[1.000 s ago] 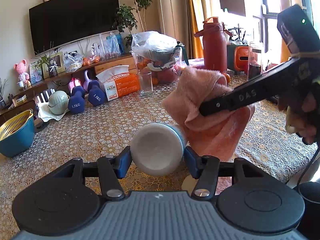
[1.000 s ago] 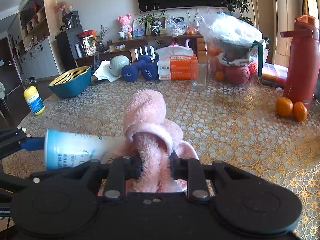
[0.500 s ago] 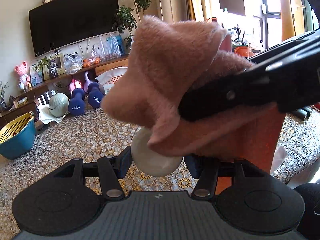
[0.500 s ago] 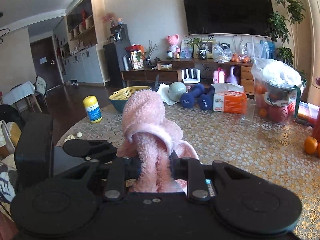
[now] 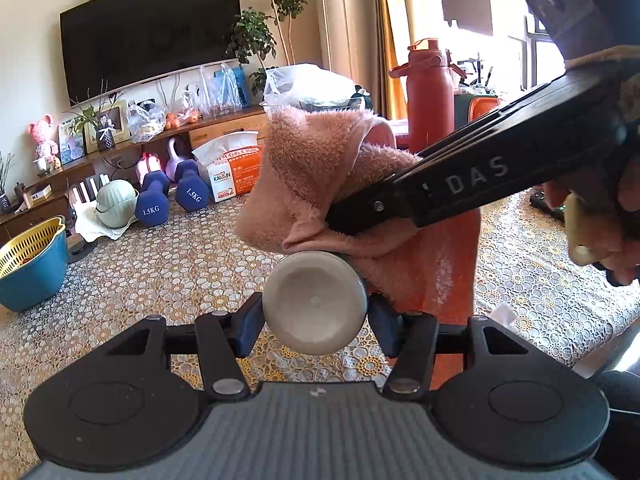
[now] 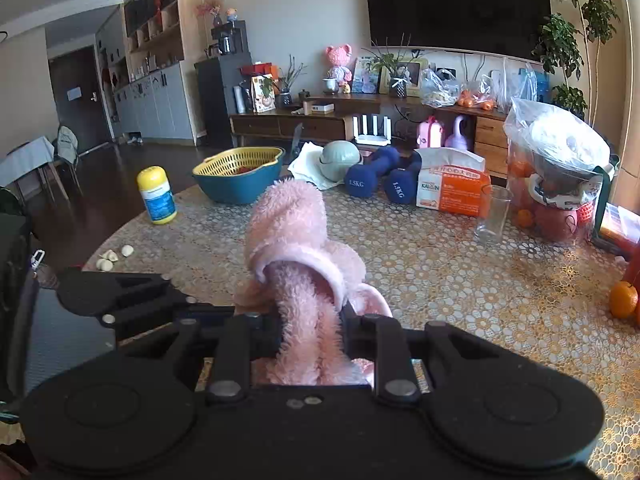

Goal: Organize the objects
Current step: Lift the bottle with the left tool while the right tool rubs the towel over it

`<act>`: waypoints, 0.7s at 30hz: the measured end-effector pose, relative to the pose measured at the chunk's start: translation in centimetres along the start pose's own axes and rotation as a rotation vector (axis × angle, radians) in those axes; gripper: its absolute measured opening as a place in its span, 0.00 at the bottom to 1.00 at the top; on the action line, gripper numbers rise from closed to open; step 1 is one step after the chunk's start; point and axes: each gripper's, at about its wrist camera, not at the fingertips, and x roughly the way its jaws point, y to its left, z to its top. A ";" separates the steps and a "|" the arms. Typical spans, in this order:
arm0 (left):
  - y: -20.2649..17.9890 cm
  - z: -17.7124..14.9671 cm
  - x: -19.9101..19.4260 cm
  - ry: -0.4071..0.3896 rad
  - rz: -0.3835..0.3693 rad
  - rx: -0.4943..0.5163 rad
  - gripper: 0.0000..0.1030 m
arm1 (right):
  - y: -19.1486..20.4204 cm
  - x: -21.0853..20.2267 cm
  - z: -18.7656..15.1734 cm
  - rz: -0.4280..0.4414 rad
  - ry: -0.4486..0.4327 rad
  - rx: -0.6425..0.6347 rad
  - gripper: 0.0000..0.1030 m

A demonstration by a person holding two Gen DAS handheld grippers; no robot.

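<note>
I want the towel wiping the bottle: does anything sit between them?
Nothing visible. The towel, pinched in the right gripper, drapes straight onto the bottle clamped in the left gripper.

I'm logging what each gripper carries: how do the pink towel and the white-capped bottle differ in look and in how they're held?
The pink towel is soft, fluffy and bunched up; the bottle is rigid and round with a smooth pale end. The right gripper pinches the towel almost shut, while the left gripper stands wider around the bottle. The towel droops; the bottle points straight ahead. Both are held above the patterned tablecloth, and the towel rests on the bottle.
</note>
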 end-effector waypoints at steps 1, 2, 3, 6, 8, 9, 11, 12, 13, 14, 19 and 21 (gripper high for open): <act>0.1 0.0 0.0 0.002 -0.002 -0.001 0.54 | -0.4 0.5 0.0 -0.010 0.012 -0.002 0.22; 0.2 -0.1 0.0 0.004 -0.005 -0.005 0.54 | -0.7 1.1 -0.1 -0.023 0.024 -0.004 0.22; 0.3 -0.1 0.0 0.006 -0.008 -0.009 0.54 | -1.2 1.7 -0.2 -0.038 0.036 -0.002 0.22; 0.7 -0.3 0.1 0.010 -0.017 -0.024 0.54 | -2.6 3.0 -0.6 -0.063 0.068 0.023 0.22; 0.8 -0.6 0.0 0.012 -0.022 -0.033 0.54 | -3.5 3.9 -0.9 -0.085 0.090 0.027 0.22; 0.9 -0.7 0.0 0.014 -0.024 -0.039 0.54 | -4.0 4.3 -1.0 -0.096 0.102 0.029 0.22; 1.1 -1.0 0.0 0.021 -0.030 -0.049 0.54 | -4.8 5.0 -1.3 -0.115 0.125 0.037 0.22; 1.3 -1.1 0.0 0.027 -0.036 -0.059 0.54 | -5.3 5.4 -1.5 -0.127 0.138 0.039 0.22; 1.5 -1.2 0.0 0.033 -0.046 -0.073 0.54 | -5.6 5.7 -1.7 -0.139 0.149 0.043 0.22; 1.7 -1.4 0.0 0.036 -0.057 -0.088 0.54 | -5.9 5.9 -1.9 -0.148 0.156 0.043 0.22; 2.7 -1.9 0.4 0.072 -0.109 -0.161 0.54 | -6.9 7.0 -3.0 -0.199 0.197 0.069 0.22; 2.9 -2.3 0.5 0.085 -0.089 -0.163 0.54 | -7.1 7.2 -3.7 -0.204 0.210 0.077 0.22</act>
